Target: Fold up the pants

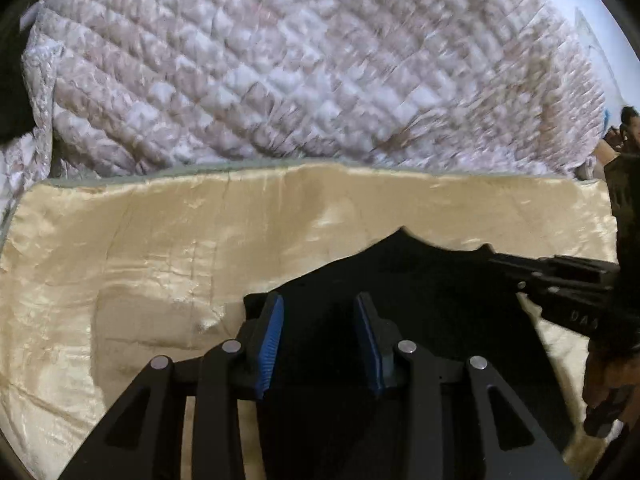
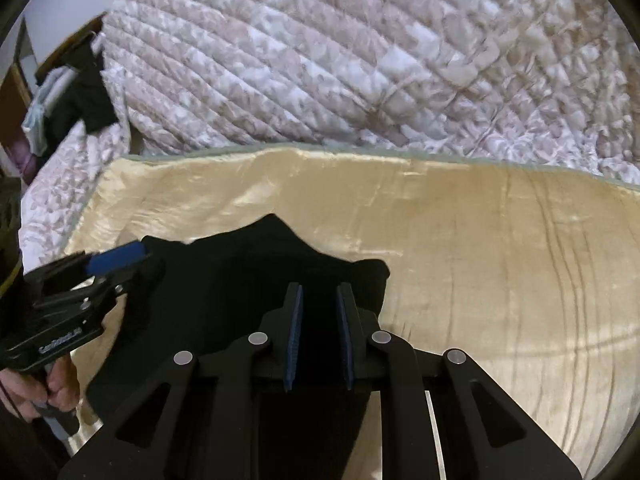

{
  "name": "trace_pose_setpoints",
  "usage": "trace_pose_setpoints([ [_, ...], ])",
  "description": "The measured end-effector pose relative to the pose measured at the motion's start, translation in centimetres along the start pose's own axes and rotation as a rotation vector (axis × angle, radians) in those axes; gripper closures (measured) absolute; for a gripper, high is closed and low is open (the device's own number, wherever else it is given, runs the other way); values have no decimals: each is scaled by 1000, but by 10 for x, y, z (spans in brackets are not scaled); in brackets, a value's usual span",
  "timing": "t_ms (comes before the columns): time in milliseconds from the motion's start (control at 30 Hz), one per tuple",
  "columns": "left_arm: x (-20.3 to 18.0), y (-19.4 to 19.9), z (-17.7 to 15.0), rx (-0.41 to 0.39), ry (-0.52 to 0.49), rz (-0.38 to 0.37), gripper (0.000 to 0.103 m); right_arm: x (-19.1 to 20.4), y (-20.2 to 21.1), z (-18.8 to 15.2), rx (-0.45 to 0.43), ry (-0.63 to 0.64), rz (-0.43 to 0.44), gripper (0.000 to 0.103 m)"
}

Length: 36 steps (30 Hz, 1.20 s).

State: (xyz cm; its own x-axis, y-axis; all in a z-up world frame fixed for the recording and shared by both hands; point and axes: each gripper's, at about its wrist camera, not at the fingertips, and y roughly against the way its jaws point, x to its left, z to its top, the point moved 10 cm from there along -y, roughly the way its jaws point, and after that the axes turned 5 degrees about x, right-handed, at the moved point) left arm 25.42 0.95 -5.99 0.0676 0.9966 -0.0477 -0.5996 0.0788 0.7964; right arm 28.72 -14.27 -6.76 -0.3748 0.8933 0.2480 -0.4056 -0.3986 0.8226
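Note:
The black pants [image 1: 420,288] lie bunched on a cream satin blanket [image 1: 160,248], with their top edge rising to a peak between the two grippers. My left gripper [image 1: 320,304] points down at them, its blue pads [image 1: 272,332] set apart with black cloth filling the gap. In the right wrist view the same pants [image 2: 224,280] spread leftward to the left gripper [image 2: 136,256], which touches their edge. My right gripper [image 2: 319,292] has its pads closer together, clamped on a dark fold near the cloth's right edge. The right gripper [image 1: 500,260] also shows in the left wrist view, at the pants' edge.
Beyond the blanket [image 2: 480,240] lies a quilted floral bedspread [image 1: 300,60], also seen as the bedspread [image 2: 340,48]. Dark clothes [image 2: 88,92] are piled at its far left corner. A hand [image 2: 52,384] holds the left gripper's handle. Another hand [image 1: 608,376] grips the right one.

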Motion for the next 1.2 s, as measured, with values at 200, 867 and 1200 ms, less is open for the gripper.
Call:
trace_pose_setpoints([
  [200,10,-6,-1,-2,49,-38,55,-17,-17,-1,25,-35,21,87],
  [867,-9,87,-74,-80,28,57,55,61,73,-82,-75,92,3,62],
  [1200,-16,78,-106,-45,11,85,54,60,68,-117,-36,113,-78,60],
])
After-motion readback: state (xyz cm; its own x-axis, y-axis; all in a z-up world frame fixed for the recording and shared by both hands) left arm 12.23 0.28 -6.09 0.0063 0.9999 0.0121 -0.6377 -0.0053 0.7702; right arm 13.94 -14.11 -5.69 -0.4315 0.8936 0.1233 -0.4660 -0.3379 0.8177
